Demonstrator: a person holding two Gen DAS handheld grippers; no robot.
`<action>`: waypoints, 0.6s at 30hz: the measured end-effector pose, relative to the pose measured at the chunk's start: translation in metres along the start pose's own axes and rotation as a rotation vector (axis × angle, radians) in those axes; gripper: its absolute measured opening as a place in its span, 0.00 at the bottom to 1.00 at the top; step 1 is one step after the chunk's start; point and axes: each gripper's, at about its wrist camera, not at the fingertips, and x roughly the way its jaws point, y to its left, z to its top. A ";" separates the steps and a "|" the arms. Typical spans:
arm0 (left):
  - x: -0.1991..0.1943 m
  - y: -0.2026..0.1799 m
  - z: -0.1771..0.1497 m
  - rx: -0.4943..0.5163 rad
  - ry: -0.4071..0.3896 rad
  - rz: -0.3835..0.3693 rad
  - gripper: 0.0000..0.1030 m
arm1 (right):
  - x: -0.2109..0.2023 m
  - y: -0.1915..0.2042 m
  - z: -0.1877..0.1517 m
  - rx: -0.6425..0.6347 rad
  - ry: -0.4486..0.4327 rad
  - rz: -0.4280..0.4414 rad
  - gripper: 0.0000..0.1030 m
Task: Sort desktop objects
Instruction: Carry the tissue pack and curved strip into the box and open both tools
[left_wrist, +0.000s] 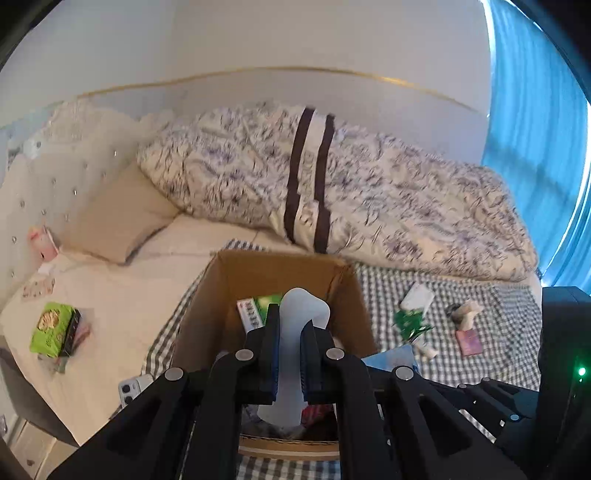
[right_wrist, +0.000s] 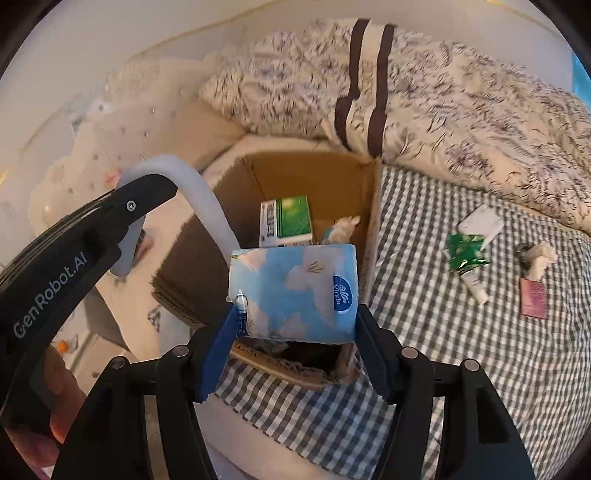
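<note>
A: Left tongs (left_wrist: 287, 341) — closed on a pale grey bone-shaped flexible piece (left_wrist: 295, 332), clamped at its narrow middle. Flared upper end stands above the fingertips; lower end hangs below them. Held over the open brown cardboard box (left_wrist: 236, 277).

B: Right tongs (right_wrist: 293, 325)?

A: Clamped on a soft tissue pack with blue sky-and-cloud print (right_wrist: 291, 291), blue pads pressing both short ends. Pack sits crosswise over the near edge of the box. In the right wrist view the grey piece (right_wrist: 195, 192) arcs from the left tongs (right_wrist: 147, 192) down toward the box mouth.

B: Box contents?

A: A green-and-white carton (right_wrist: 286, 221) leaning against the far inner wall; beside it something small and pale, too blurred to identify. Dark items lower down, unclear.

B: Surroundings?

A: Box rests on a grey-and-white checked cloth (right_wrist: 424, 332) spread over the bed. On the cloth right of the box: a white flat rectangular case (right_wrist: 480, 223), a crumpled green foil wrapper (right_wrist: 465, 253), a small white tube (right_wrist: 474, 284) touching the wrapper, a pink card-like packet (right_wrist: 533, 297), a small beige figure (right_wrist: 539, 256). Left of the box, on the cream sheet: a lime green snack packet (left_wrist: 53, 328).
</note>
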 end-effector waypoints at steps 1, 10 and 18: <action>0.009 0.003 -0.003 0.004 0.024 -0.002 0.13 | 0.008 0.001 0.001 -0.004 0.012 -0.006 0.63; 0.060 0.004 -0.022 0.050 0.164 0.041 0.46 | 0.036 -0.007 0.005 -0.001 0.011 -0.091 0.79; 0.062 -0.011 -0.025 0.063 0.178 0.171 0.93 | 0.016 -0.041 0.001 0.047 -0.014 -0.109 0.80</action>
